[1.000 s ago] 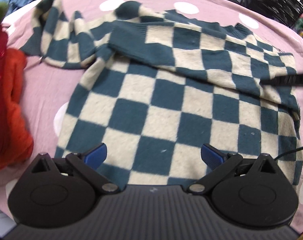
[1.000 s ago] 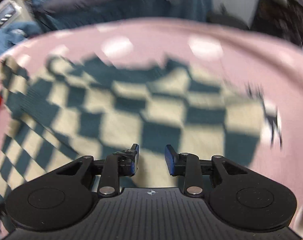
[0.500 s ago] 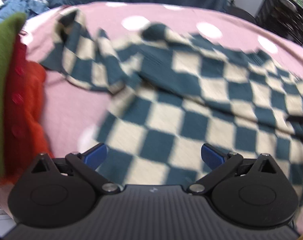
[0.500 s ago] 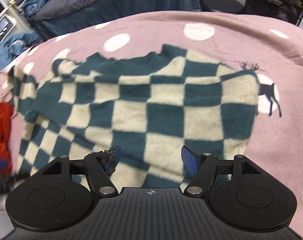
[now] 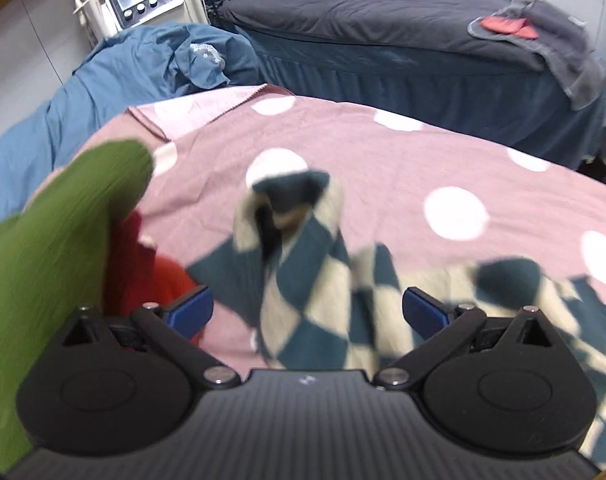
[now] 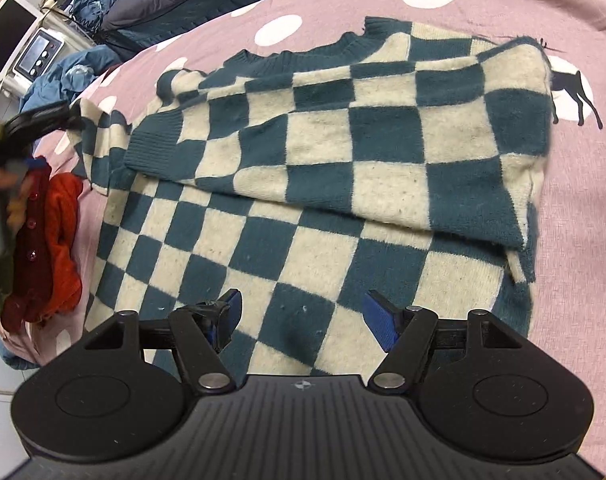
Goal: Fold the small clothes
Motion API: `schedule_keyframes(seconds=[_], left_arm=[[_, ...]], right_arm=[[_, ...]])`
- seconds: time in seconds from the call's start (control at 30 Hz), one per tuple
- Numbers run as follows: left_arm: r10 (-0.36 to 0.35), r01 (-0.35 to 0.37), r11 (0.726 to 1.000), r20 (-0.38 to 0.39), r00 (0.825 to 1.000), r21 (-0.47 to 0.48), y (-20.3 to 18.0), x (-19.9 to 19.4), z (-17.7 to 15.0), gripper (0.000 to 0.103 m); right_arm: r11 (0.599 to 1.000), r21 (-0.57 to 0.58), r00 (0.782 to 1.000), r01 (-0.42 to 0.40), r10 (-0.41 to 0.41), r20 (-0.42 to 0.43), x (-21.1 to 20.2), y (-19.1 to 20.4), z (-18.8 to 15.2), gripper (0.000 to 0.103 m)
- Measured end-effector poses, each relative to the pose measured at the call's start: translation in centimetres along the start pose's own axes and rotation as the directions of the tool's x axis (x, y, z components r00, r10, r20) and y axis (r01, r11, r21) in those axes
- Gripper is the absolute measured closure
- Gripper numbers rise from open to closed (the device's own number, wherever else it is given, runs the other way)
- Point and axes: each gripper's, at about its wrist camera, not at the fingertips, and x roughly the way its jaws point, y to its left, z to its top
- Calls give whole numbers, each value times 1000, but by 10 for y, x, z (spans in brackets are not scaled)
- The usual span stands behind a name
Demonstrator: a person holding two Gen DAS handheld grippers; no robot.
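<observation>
Checked sweater (image 6: 323,184) spread on the pink dotted blanket (image 6: 575,240), teal and cream squares, body lying flat with its hem toward the right gripper (image 6: 301,316). One sleeve (image 6: 343,148) folded across the chest, cuff at the left, fold edge running slantwise over the body. Ribbed neckline (image 6: 303,54) at the far edge, toward the blanket's white dots. Right gripper above the hem area, jaws wide apart, nothing between them, blue pads (image 6: 377,318) clear of the knit.

Other sleeve (image 5: 299,264) trailing off to the left, bunched and twisted, cuff opening turned up toward the left camera. Left gripper (image 5: 307,314) over that sleeve, jaws spread wide, sleeve fabric seen in the gap between the pads but not pinched; pads (image 5: 191,308) apart from it. From the right view, left gripper (image 6: 39,120) blurred at the picture's left edge, near the sleeve end.

Just beside the sleeve, at the left: red garment (image 6: 51,240) with buttons, heaped, and a green cloth (image 5: 59,248) lying over part of it, close to the left camera and blurred.

Beyond the blanket: blue bedding (image 5: 151,76) heaped, dark bed (image 5: 383,28) with a grey towel (image 5: 559,44) at its end, white machine (image 5: 143,0) with knobs and a screen.
</observation>
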Motion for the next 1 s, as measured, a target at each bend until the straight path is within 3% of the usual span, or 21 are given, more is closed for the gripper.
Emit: schedule_keyframes(seconds=[0.1,0.2,0.27,0.3,0.33,0.37,0.5,0.57,0.67,0.73,0.8,0.87,0.93,1.0], left_arm=[[55,-55,998,-29,998,2,0,28,12,1],[42,-43,999,-80,996,-2,3,54,19,16],[8,-8,1000,-117,993,-5,6,66,18,49],[-4,3,1000,-130,991,-5,7,70,17,60],[-10,9,1000,-136,991,-9,9,72,17,81],[-7,5,1000,-135,991,-16,10,71,16,90],[3,-10,996,-76,997,-86,23,54,23,95],[47,-48,991,-9,999,-129,30,36,32,95],[127,-98,962,98,987,-256,48,3,51,95],[133,-83,942,134,982,-325,57,-15,63,95],[126,-67,945,166,978,-321,56,-29,73,95],[84,-30,962,191,978,-272,44,-42,75,95],[-2,47,975,203,979,-219,25,-55,68,95],[-103,130,986,224,969,-105,-10,-75,48,95]], right_arm=[[1000,-9,1000,-5,5,12,-5,2,0,0],[1000,-9,1000,-5,5,16,-8,3,-1,0],[1000,-7,1000,1,-1,7,-8,2,-2,0],[1000,-5,1000,2,-2,3,-7,1,-3,0],[1000,-2,1000,2,-2,0,-8,0,-4,0],[1000,0,1000,0,0,-1,-8,0,-4,0],[1000,15,1000,-6,6,10,-10,-3,-3,0],[1000,14,1000,-11,11,16,-11,-3,-2,0],[1000,8,1000,-19,18,20,-12,-2,0,0],[1000,5,999,-24,24,23,-13,-1,0,0],[1000,7,999,-30,30,26,-15,-2,-1,0],[999,9,999,-37,37,26,-16,-2,-2,0],[999,12,999,-39,39,30,-17,-3,-3,0],[999,18,998,-42,41,38,-19,-4,-3,0]])
